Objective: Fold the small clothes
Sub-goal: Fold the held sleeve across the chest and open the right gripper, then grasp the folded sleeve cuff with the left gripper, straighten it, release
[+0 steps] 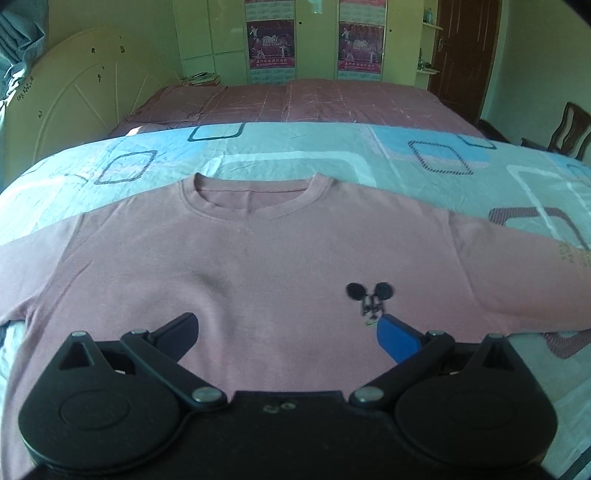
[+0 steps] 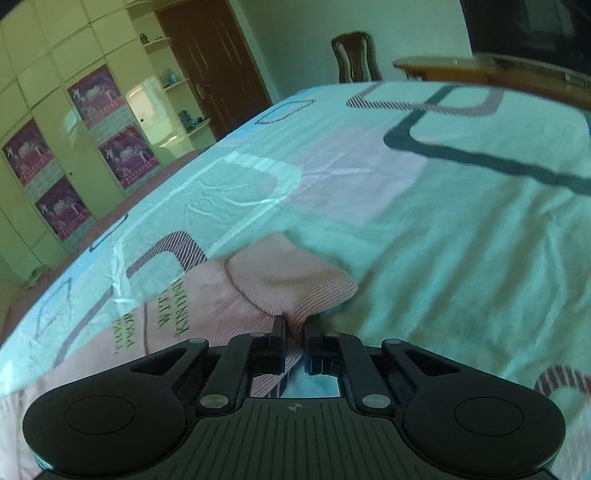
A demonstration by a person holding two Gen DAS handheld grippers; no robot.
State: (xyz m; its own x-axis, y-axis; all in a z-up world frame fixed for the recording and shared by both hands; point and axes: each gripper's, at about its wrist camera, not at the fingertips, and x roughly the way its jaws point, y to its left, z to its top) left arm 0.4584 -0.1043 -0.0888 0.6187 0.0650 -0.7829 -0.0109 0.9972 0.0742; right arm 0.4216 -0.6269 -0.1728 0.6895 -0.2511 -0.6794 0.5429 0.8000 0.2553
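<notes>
Pink shirt flat on my bedspread, right cuff pinched.

My left gripper (image 1: 288, 332) hangs wide over the pink shirt (image 1: 258, 266) (front up, collar far); my right gripper (image 2: 294, 334) clamps the ribbed cuff (image 2: 317, 295), seemingly near the bedspread (image 2: 443, 221) edge, open cloth beyond.

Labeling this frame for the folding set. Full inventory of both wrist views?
shirt: 1, pink, flat on the sheet, neck away from the left camera
cuff: 1, pink ribbed, pinched in the right gripper
sheet: 1, light blue patterned, under the shirt
bedspread: 1, mauve, beyond the sheet
wardrobe: 1, pale yellow, back wall
posters: several, magenta, on wardrobe doors
door: 1, brown, right of wardrobe
chair: 1, dark wood, beyond the bed
left gripper: 1, black, open above the shirt
right gripper: 1, black, shut on cuff
</notes>
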